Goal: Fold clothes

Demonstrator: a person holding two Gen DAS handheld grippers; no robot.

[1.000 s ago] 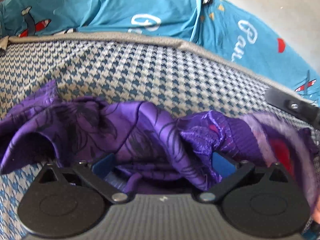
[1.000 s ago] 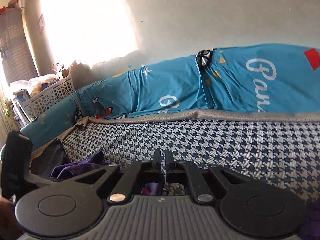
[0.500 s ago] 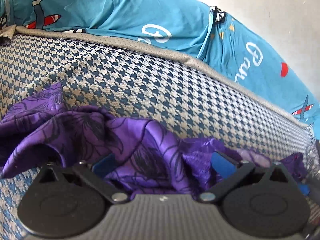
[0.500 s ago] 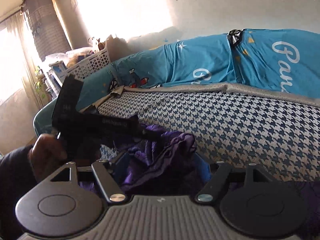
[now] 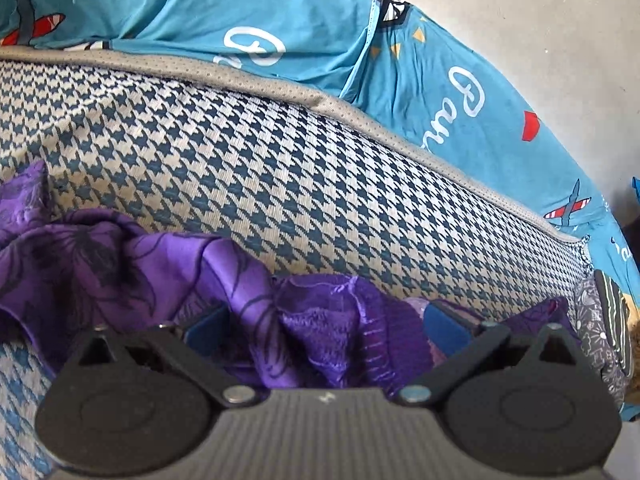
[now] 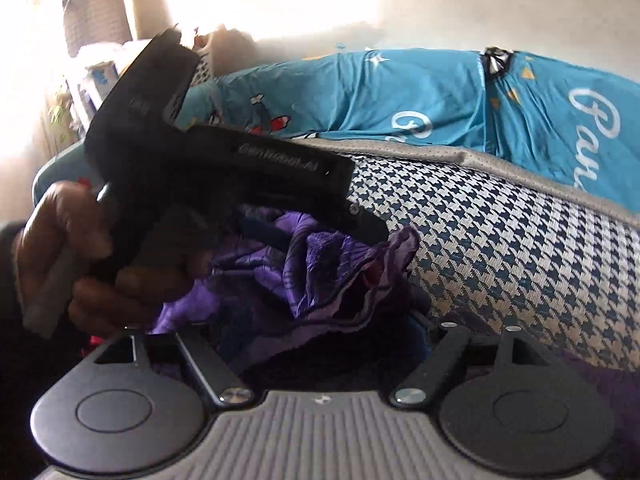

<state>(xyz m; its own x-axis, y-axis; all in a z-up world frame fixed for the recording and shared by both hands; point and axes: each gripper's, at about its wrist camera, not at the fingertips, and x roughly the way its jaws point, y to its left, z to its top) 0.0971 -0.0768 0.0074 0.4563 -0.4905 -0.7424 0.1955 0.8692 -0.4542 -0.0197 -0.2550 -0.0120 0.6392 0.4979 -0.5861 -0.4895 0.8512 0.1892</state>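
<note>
A crumpled purple garment [image 5: 120,264] with dark flower print lies on the houndstooth mattress [image 5: 280,168]. My left gripper [image 5: 324,320] stands wide over it, blue pads apart, with bunched purple cloth between them and no pad pressing. In the right wrist view a hand [image 6: 60,248] holds that left gripper [image 6: 316,236] just above the same garment [image 6: 320,272]. My right gripper [image 6: 320,320] is low over the heap and its jaws are opening. Purple cloth lies loose between them, and the fingertips are hidden in the folds.
A teal printed sheet [image 5: 304,28] covers a long hump along the far side of the mattress, against a pale wall. A dark patterned cloth [image 5: 596,320] lies at the right edge. A white basket [image 6: 204,68] and a bright window stand at the far left.
My right gripper went from shut to wide, and swung left and down onto the purple heap beside the left gripper. The left gripper rose a little and stayed wide over the cloth.
</note>
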